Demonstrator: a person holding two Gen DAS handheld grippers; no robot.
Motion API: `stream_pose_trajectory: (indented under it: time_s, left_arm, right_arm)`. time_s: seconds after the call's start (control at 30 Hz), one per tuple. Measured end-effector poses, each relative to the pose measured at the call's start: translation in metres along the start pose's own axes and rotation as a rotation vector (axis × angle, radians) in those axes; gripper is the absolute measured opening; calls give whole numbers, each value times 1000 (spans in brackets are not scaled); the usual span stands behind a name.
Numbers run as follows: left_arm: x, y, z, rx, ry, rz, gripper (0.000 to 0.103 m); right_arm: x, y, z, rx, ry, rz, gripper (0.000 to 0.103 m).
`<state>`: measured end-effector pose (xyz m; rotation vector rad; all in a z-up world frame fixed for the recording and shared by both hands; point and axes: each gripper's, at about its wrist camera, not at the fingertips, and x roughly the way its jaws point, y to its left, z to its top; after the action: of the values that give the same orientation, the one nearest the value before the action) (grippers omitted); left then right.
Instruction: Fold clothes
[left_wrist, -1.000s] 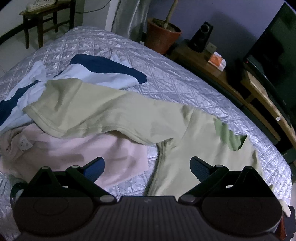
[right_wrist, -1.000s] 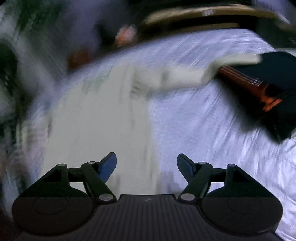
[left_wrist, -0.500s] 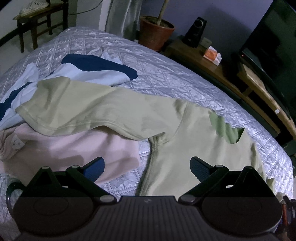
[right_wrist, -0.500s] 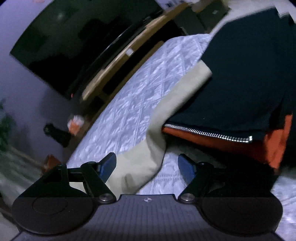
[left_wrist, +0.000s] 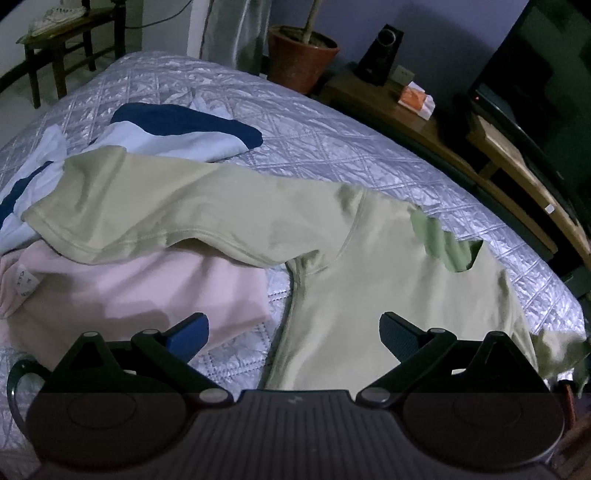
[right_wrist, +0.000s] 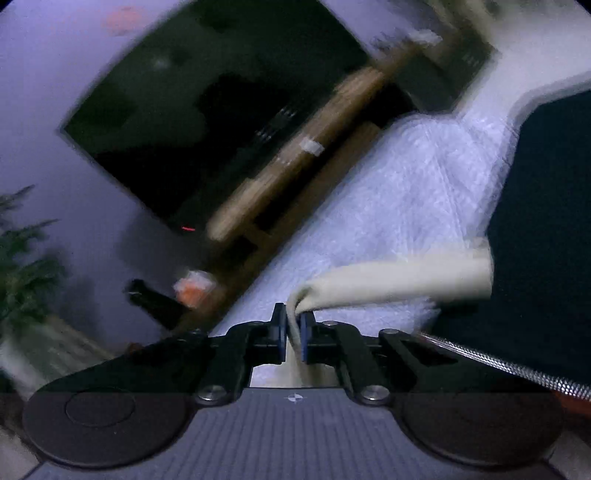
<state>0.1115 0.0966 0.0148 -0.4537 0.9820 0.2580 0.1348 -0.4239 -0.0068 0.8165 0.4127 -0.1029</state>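
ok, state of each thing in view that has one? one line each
left gripper: open, hovering over the shirt, holding nothing
right gripper: shut on the shirt's sleeve
green shirt: spread on the bed, unfolded; one sleeve drapes over other clothes
pink garment: crumpled, partly under the sleeve
blue and white garment: crumpled, unfolded
TV: screen dark, red light on

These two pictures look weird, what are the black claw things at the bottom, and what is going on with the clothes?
Each claw is a handheld tool a person squeezes, with a camera looking out over its two fingers. One picture comes from the left tool, the other from the right tool.

The left tool is open and holds nothing. It looks over a bed covered in clothes: a pale green shirt, a pink garment partly under its sleeve, and a white and navy one behind.

The right picture is blurry. That tool is pinched shut on a sleeve of the green shirt, next to a dark jacket.
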Motion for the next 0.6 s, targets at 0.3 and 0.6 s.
stream_pose_trajectory:
  time_s: [0.3,0.6]
  left_arm:
    - [-3,4,3,-13,-9,-2,98]
    - [-1,8,3,-5,-1,-4,98]
  right_arm:
    - [-43,169,-93,-834,119,351,18]
    - [-52,130,-214,-849,463,350,66]
